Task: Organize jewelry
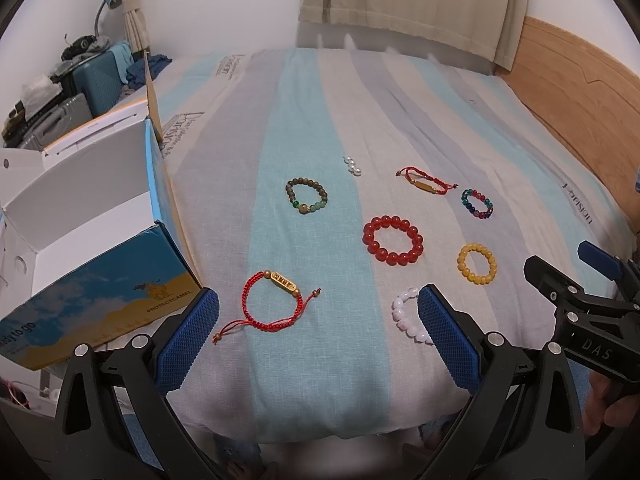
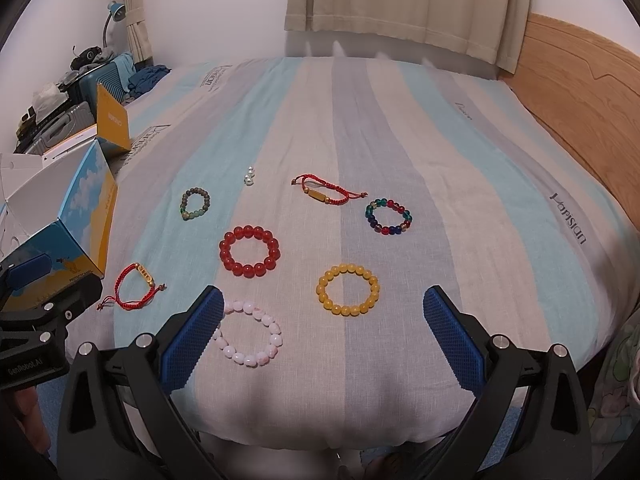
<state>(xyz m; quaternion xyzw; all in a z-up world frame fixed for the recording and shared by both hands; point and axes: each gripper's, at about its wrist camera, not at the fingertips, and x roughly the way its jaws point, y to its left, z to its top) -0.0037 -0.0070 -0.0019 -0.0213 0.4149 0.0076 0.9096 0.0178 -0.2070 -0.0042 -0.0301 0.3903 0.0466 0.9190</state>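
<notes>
Several bracelets lie on the striped bed cover. A red cord bracelet with a gold tag (image 1: 276,302) (image 2: 134,286) lies nearest my open, empty left gripper (image 1: 318,312). A pink bead bracelet (image 2: 250,332) (image 1: 408,314) lies by the left finger of my open, empty right gripper (image 2: 322,310). A yellow bead bracelet (image 2: 347,289) (image 1: 477,263), a big red bead bracelet (image 2: 249,251) (image 1: 393,240), a green-brown one (image 1: 306,196), a multicolour one (image 2: 389,216), a second red cord bracelet (image 2: 328,192) and small pearls (image 1: 352,165) lie farther out.
An open blue and yellow cardboard box (image 1: 92,216) (image 2: 76,216) stands at the bed's left edge. Suitcases and clutter (image 1: 72,84) sit beyond it. A wooden headboard (image 2: 580,92) runs along the right. The right gripper shows in the left wrist view (image 1: 580,300).
</notes>
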